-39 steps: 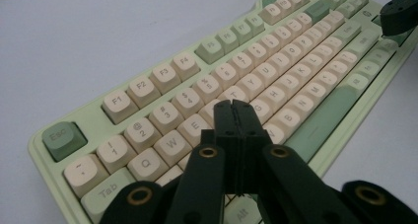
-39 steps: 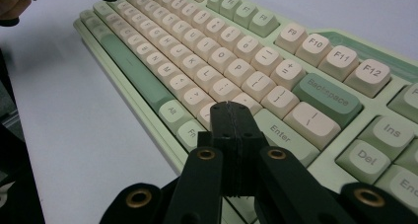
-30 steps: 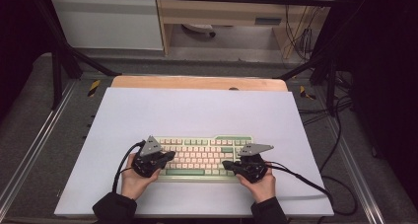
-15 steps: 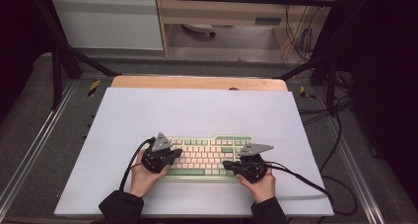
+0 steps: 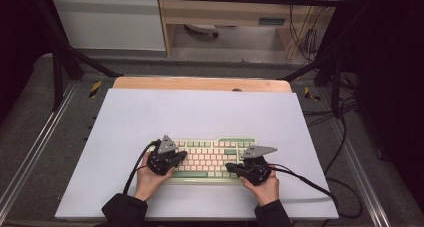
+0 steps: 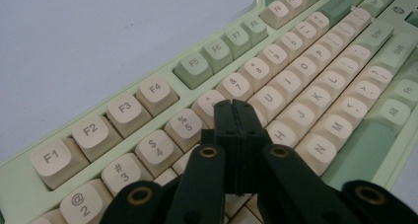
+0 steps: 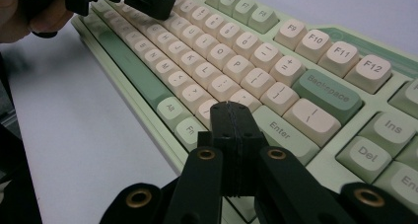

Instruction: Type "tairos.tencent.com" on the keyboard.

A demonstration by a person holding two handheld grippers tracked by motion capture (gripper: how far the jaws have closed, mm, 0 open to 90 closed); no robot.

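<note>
White sheeting covers the table (image 5: 200, 112), with a strip of bare wood along its far edge and dark floor and cables beyond. On the near half of the sheet lies a pale green keyboard (image 5: 212, 159) with cream keycaps, directly under both grippers.

At the keyboard's left end, the left gripper (image 5: 181, 155) is held in the person's left hand (image 5: 150, 179) and points across the keys toward the middle. Its own view shows the jaws pressed flat together with nothing between them, the tip (image 6: 232, 105) over the number row, about where the 6 key would be; just beyond it are the 7 key (image 6: 234, 85) and the U key (image 6: 268, 98). Whether the tip rests on a cap or hovers just above it is hard to judge from this angle.

At the right end, the right gripper (image 5: 231, 168) sits in the right hand (image 5: 262, 187), jaws likewise closed tight and empty. Its tip (image 7: 230, 108) lies low over the bottom rows, with the Enter key (image 7: 281, 130) just to its right, the Alt key (image 7: 170, 110) to its left and Backspace (image 7: 325, 93) farther ahead.
</note>
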